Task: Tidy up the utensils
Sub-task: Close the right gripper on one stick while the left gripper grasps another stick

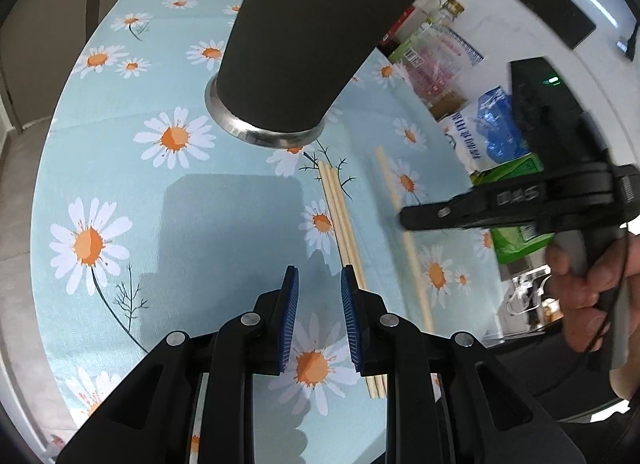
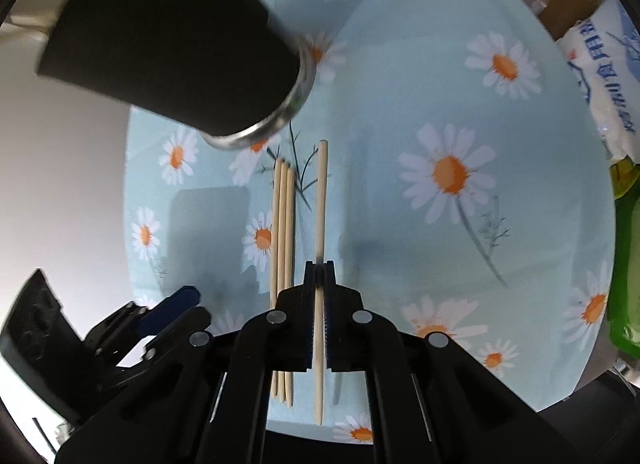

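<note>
A tall black holder cup (image 1: 304,44) with a steel base stands on the daisy tablecloth; it also shows in the right wrist view (image 2: 172,44). Three wooden chopsticks (image 1: 342,220) lie side by side in front of it, also in the right wrist view (image 2: 283,232). My right gripper (image 2: 320,284) is shut on a single chopstick (image 2: 321,192) and holds it just above the cloth, right of the three. In the left wrist view that gripper (image 1: 408,216) crosses the single chopstick (image 1: 390,184). My left gripper (image 1: 319,284) is open and empty, just left of the three chopsticks.
Bottles (image 1: 440,12), a white and blue bag (image 1: 488,132) and green packets (image 1: 516,200) stand along the table's right side. The tablecloth's (image 2: 400,84) near edge lies just below my grippers. The left gripper (image 2: 172,316) shows at the lower left of the right wrist view.
</note>
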### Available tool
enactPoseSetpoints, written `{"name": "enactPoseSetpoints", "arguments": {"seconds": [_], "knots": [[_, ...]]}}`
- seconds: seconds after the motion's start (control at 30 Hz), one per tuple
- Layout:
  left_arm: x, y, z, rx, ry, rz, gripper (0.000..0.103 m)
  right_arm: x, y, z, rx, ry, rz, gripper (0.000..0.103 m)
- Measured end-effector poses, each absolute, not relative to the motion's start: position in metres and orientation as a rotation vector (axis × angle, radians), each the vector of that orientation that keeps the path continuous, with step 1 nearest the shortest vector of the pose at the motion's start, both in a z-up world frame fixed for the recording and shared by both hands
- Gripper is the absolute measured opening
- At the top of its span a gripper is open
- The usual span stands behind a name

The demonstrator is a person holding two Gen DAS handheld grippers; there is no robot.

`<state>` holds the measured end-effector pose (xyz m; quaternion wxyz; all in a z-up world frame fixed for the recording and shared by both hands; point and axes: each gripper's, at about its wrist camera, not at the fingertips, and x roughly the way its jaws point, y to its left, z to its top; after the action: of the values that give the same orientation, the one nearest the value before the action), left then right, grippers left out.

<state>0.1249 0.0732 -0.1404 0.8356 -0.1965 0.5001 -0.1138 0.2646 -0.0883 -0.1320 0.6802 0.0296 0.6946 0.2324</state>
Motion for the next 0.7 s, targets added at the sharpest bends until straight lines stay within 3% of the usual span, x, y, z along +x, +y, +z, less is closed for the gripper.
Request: {"name": "enactPoseSetpoints", "arguments": {"seconds": [0.7], "knots": [[0.171, 0.028, -0.156, -0.301, 1.249, -0.1, 0.02, 0.288, -0.166, -0.106, 0.19, 1.443, 0.716, 0.004]]}}
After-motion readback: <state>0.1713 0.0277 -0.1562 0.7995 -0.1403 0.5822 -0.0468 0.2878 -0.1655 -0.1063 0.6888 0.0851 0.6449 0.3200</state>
